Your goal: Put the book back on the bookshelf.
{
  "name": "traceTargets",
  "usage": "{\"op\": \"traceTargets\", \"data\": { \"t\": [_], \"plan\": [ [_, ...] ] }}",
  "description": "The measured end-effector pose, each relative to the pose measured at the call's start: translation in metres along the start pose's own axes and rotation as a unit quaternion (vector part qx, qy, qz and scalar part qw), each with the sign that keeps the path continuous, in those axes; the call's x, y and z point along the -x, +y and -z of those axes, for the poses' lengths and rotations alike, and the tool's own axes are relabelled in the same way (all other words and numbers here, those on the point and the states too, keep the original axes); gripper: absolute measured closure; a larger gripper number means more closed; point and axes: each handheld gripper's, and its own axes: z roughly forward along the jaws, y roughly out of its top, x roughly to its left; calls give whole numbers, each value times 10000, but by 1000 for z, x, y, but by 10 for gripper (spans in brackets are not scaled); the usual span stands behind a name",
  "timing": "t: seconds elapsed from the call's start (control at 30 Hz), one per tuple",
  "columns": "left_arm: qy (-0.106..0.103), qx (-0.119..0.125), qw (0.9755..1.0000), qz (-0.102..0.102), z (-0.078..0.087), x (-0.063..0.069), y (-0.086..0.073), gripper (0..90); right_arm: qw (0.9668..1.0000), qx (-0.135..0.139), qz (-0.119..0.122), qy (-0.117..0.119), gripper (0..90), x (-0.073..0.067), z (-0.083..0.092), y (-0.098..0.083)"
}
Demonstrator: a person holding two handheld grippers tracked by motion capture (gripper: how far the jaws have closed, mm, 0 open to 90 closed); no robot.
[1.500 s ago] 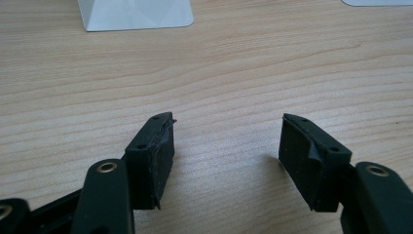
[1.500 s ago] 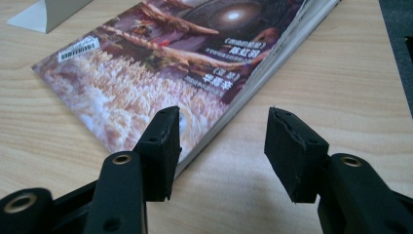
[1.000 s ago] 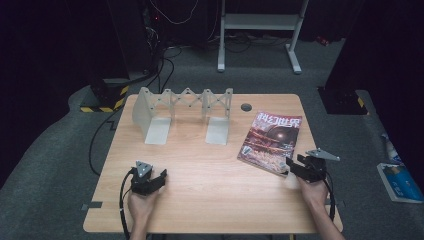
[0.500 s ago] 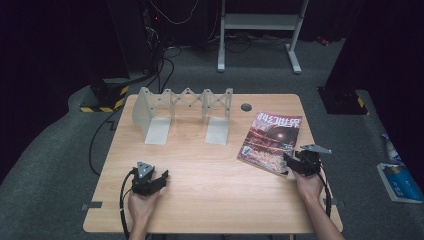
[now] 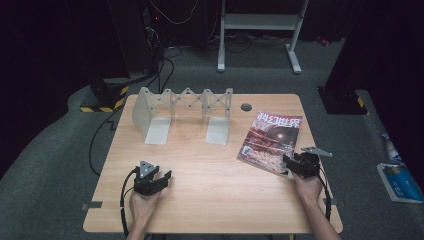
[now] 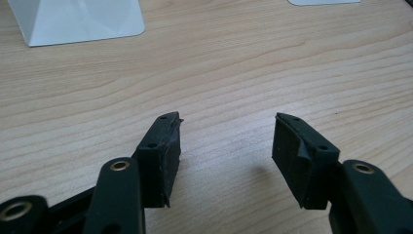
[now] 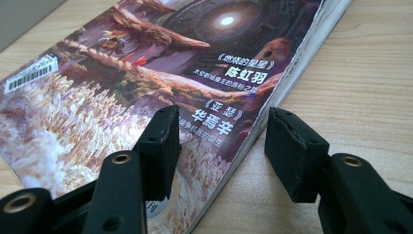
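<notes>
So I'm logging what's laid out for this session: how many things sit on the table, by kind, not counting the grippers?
Magazine: 1, lying flat near the table's right edge, by the right gripper.
White expanding book rack: 1, standing at the back of the table.
Total: 2

On the table (image 5: 215, 195), the expanding bookend rack (image 5: 186, 114) stands toward the far edge, left of centre. The magazine (image 5: 271, 141) lies flat to the rack's right, near the table's right edge. The right gripper (image 5: 294, 165) sits at the magazine's near corner, one jaw over the cover, the other beside its edge. The left gripper (image 5: 159, 181) rests near the front edge, well apart from the magazine, in front of the rack.
</notes>
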Motion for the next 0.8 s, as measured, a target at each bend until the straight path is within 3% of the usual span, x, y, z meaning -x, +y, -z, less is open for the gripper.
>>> {"op": "traceTargets", "data": {
  "t": [0.23,0.43,0.8],
  "plan": [
    [-84,-75,9999,26,0,1,4,427,9999,79,71,-34,467,0,0,-2],
    [-195,15,9996,186,1,1,5,438,9999,92,76,-34,467,-1,0,-3],
    [-353,50,9993,87,2,9,18,452,9999,108,86,-52,467,-1,0,-3]
  ]
}}
